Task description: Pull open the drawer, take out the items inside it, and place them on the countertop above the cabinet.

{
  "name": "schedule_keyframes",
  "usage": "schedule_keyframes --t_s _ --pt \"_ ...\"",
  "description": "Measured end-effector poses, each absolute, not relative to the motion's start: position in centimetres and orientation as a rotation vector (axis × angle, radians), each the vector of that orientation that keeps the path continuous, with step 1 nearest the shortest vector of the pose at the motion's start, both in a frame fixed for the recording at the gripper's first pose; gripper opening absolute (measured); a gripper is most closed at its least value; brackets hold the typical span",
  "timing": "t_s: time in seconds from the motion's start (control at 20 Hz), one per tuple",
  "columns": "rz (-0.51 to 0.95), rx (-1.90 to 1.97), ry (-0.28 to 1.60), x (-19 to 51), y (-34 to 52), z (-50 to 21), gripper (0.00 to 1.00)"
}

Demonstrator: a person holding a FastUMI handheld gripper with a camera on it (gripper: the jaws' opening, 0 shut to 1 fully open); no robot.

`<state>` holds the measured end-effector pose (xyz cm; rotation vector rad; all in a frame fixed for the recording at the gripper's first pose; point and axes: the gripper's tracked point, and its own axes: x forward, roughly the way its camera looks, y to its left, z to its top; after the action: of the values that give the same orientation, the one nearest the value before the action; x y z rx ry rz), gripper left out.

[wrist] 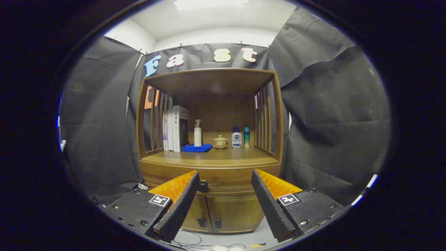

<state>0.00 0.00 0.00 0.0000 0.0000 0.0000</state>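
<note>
Two claw (225, 176) fingers wide apart before the shut drawer (223, 179), free countertop (209, 158) edge just above.

A book's (180, 127) spine bears Chinese characters, too small to read. The gripper (225, 172), fingers apart, carries two square markers.

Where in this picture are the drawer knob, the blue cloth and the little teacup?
drawer knob (203, 185): gripper view, on the dark round knob beside the gripper's (225, 181) open fingers.
blue cloth (196, 148): gripper view, middle of the folded cloth.
teacup (220, 141): gripper view, on the cup's body.
</note>
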Motion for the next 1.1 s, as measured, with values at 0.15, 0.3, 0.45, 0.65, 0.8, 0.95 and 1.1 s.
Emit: schedule_keyframes --t_s 0.15,0.3,0.45,0.65,0.8,0.95,1.1 --pt "0.005 -0.007 -0.006 0.1 0.4 0.1 0.97" --pt "0.008 -0.012 -0.006 0.1 0.8 0.1 0.97" --pt "0.010 -0.016 -0.002 0.3 1.1 -0.4 0.97" --pt "0.014 -0.023 0.009 1.2 1.9 -1.0 0.97" --pt "0.030 -0.040 0.022 2.8 3.1 -2.1 0.97" --pt "0.044 -0.055 0.044 4.4 4.7 -3.8 0.97" --pt "0.057 -0.082 0.059 6.4 6.3 -5.5 0.97"
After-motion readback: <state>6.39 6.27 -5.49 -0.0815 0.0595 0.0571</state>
